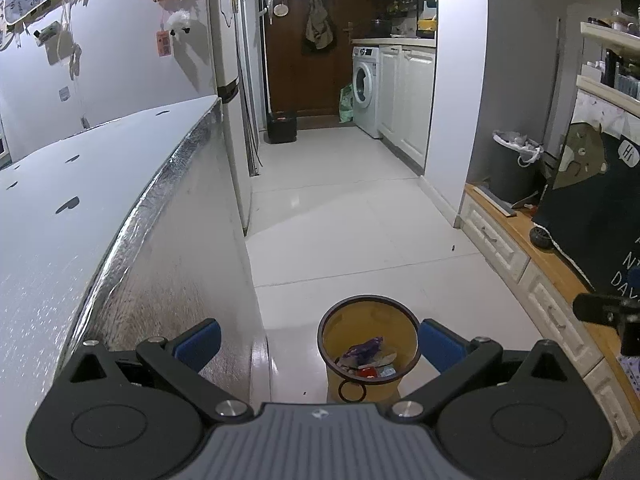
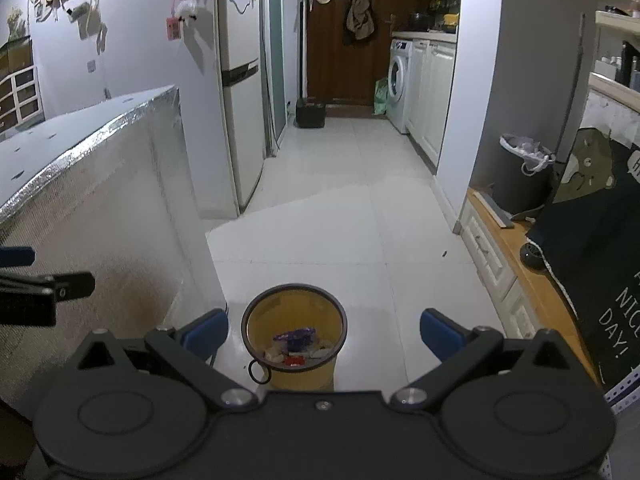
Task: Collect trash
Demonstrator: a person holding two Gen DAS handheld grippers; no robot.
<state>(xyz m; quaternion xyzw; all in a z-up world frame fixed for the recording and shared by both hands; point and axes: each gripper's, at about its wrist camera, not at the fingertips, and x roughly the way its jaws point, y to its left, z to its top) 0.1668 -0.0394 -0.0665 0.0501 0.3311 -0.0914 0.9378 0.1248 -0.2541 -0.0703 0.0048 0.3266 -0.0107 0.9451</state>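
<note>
Below both grippers: yellow bin (image 1: 368, 344) upright on floor (image 1: 352, 232), mouth up, wrappers (image 2: 294, 346) inside. Left gripper (image 1: 320, 344) and right gripper (image 2: 324, 334) level, wide open, empty.

Fridge (image 2: 240, 92) — washing machine (image 2: 398, 84) beyond

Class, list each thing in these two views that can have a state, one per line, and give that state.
Left claw: open, holding nothing.
Right claw: open, holding nothing.
Yellow bin: upright on the floor, unlidded, wrappers at the bottom.
Grey bin: upright, lined with a white bag.
Washing machine: door shut.
Fridge: doors shut.
Brown door: shut.
</note>
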